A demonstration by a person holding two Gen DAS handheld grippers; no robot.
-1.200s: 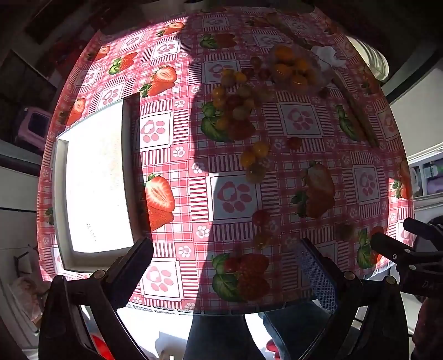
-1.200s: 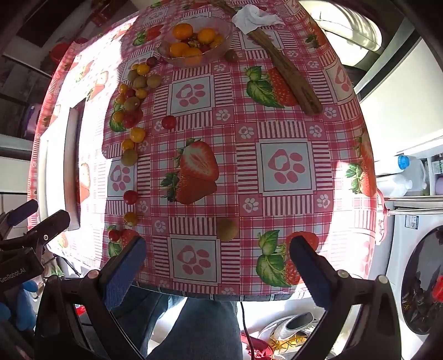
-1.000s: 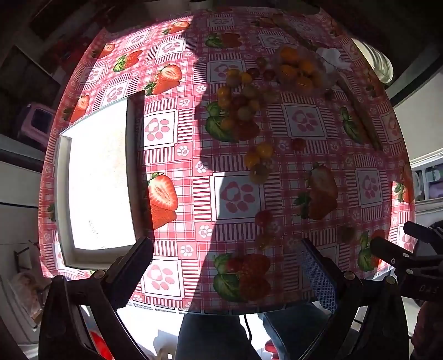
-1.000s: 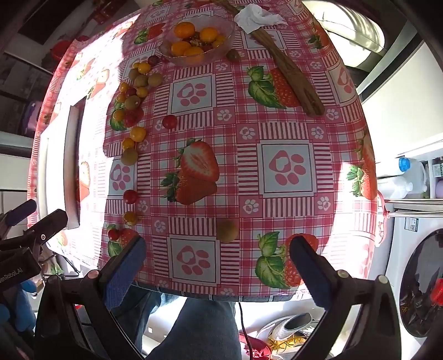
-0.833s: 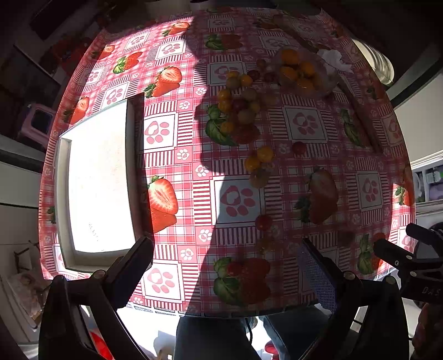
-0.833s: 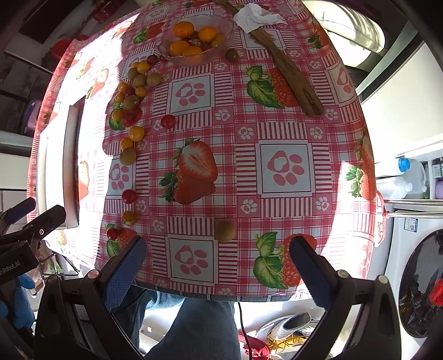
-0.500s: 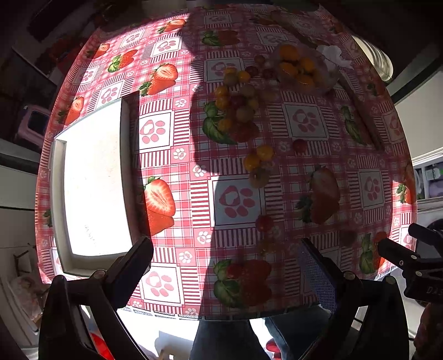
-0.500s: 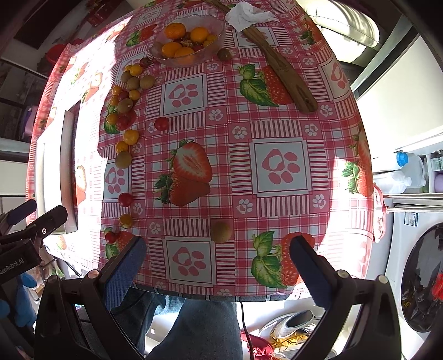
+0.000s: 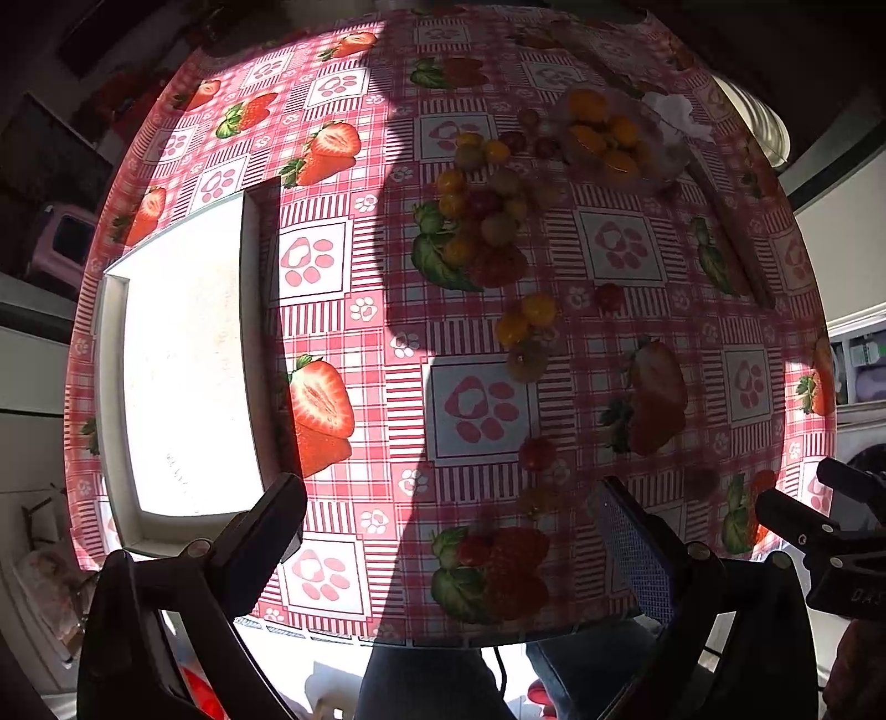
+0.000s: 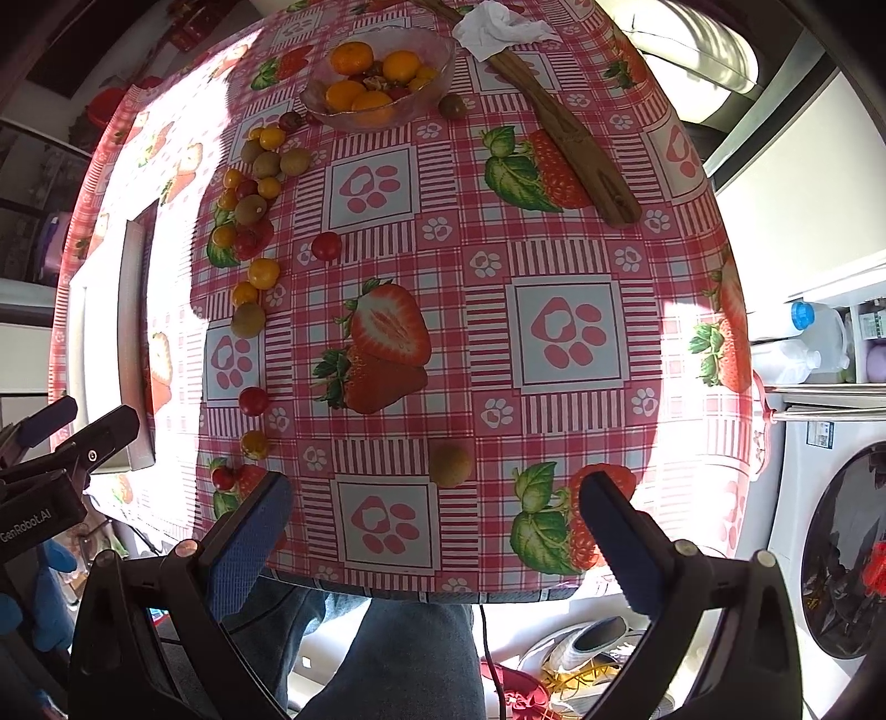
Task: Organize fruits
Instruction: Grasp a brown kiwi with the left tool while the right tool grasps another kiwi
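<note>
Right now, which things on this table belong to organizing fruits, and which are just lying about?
Job:
loose small red, yellow and brown fruits
lone round brown fruit
clear glass bowl of oranges
white rectangular tray

Lying about:
long brown wooden board
crumpled white tissue

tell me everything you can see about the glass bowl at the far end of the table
The glass bowl is clear, shallow and wavy-rimmed, and stands upright on the far part of the strawberry tablecloth. It holds several oranges and some smaller, darker fruit. Loose small fruits lie beside it on the cloth; whether any touch it is hard to tell. A wooden stick and a white tissue lie just to its right. Neither gripper is near it.
</note>
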